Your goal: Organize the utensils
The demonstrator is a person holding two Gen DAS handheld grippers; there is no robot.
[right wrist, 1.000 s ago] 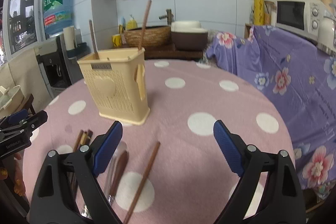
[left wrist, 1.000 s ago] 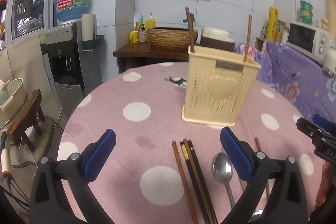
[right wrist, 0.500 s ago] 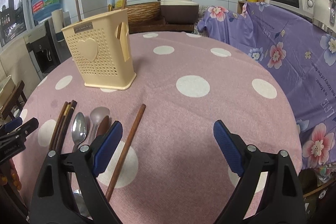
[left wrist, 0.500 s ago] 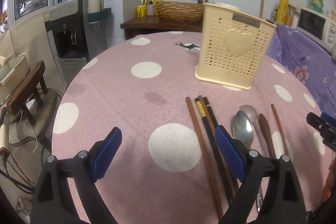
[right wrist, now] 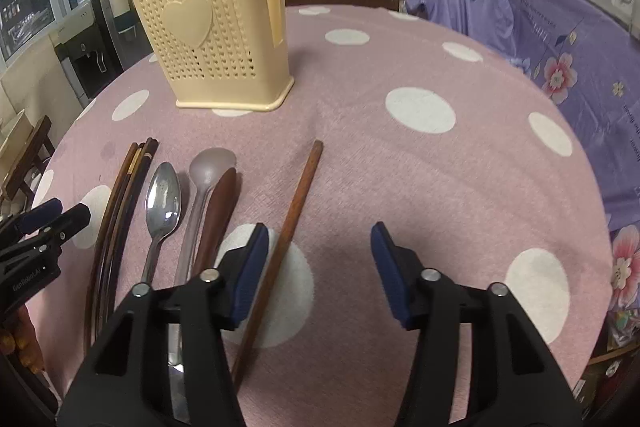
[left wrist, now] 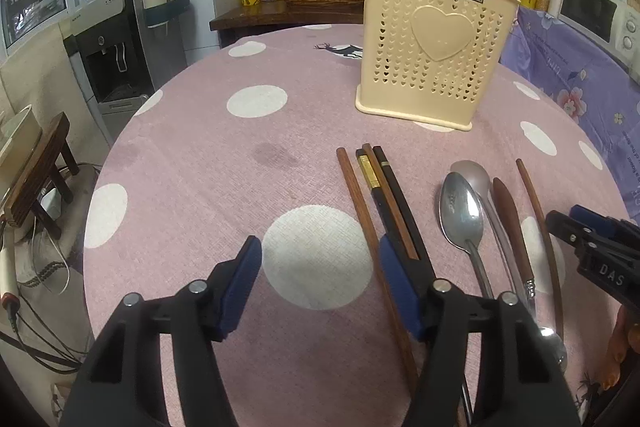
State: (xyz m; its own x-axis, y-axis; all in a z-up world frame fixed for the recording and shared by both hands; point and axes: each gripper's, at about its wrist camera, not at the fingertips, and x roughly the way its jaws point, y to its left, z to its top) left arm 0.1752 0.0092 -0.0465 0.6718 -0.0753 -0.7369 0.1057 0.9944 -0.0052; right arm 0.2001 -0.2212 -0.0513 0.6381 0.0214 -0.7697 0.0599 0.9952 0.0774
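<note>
Both of your grippers have dropped toward the table and tipped further down over the last second, so the utensil row that lay low in each view a second ago now fills the middle. Both sets of jaws have just been closing, and nothing is between the pads of either one yet.

Your left gripper (left wrist: 320, 287) stands half open over bare cloth and a white dot; its right pad lies over the near ends of the chopstick bundle (left wrist: 384, 195), so you are lining up on those. The lone brown chopstick (left wrist: 360, 203) lies just left of the bundle. These sticks run from about 11 o'clock, far tips toward the cream holder (left wrist: 432, 51), to 5 o'clock under your tool.

To their right, the steel spoon (left wrist: 460, 215) and the pale spoon (left wrist: 472, 175) lie bowl-ends at 12 o'clock, handles toward you, with a dark wooden utensil (left wrist: 508, 211) alongside.

Your right gripper (right wrist: 316, 271) is also half open. The separate wooden chopstick (right wrist: 300, 195) runs from 1 o'clock, far tip toward the holder (right wrist: 216, 39), down to 7 o'clock, passing just inside your left pad, not pinched. I judge that you are about to pick up: centre each stick between the pads before you close. The holder stands upright at 11 o'clock in this view, with two sticks already in it.
</note>
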